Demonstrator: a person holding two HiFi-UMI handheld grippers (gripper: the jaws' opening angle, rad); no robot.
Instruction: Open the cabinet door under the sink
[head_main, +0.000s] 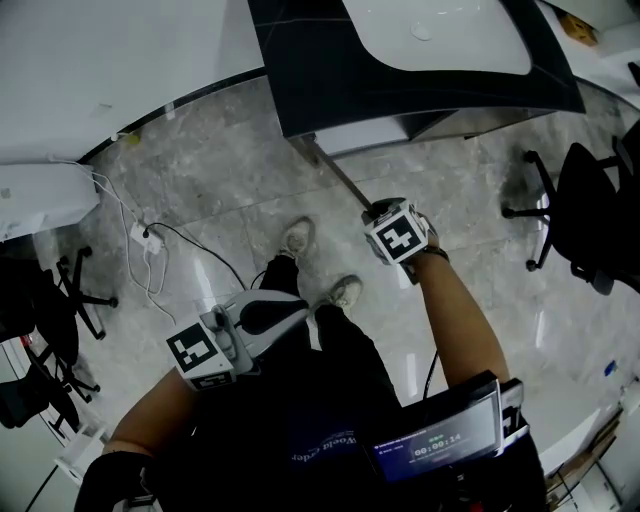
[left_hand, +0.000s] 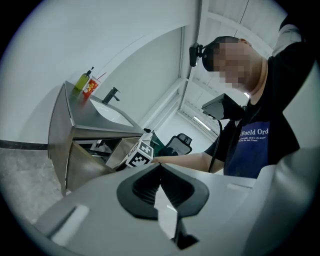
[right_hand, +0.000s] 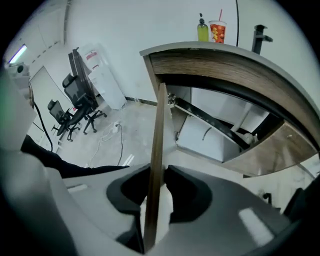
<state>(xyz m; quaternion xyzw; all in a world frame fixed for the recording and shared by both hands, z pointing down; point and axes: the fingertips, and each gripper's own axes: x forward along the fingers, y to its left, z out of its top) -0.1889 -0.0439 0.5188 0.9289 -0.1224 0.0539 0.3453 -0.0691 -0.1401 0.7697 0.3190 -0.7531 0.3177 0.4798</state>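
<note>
Marble floor (head_main: 200, 170) below a dark vanity (head_main: 300, 80) with sink (head_main: 440, 40).
Left gripper (head_main: 298, 312) low by the legs, fingers together on nothing. Cabinet door (right_hand: 159, 120) under the sink, already swung partly out, its free edge clamped between the fingers of the right gripper (right_hand: 156, 175). Hold the pinch firm, pull along the hinge arc, avoid twisting the panel.

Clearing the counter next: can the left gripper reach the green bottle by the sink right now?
Probably not yet: the left gripper hangs low by the person's legs, well short of the green bottle, though nothing blocks it.
</note>
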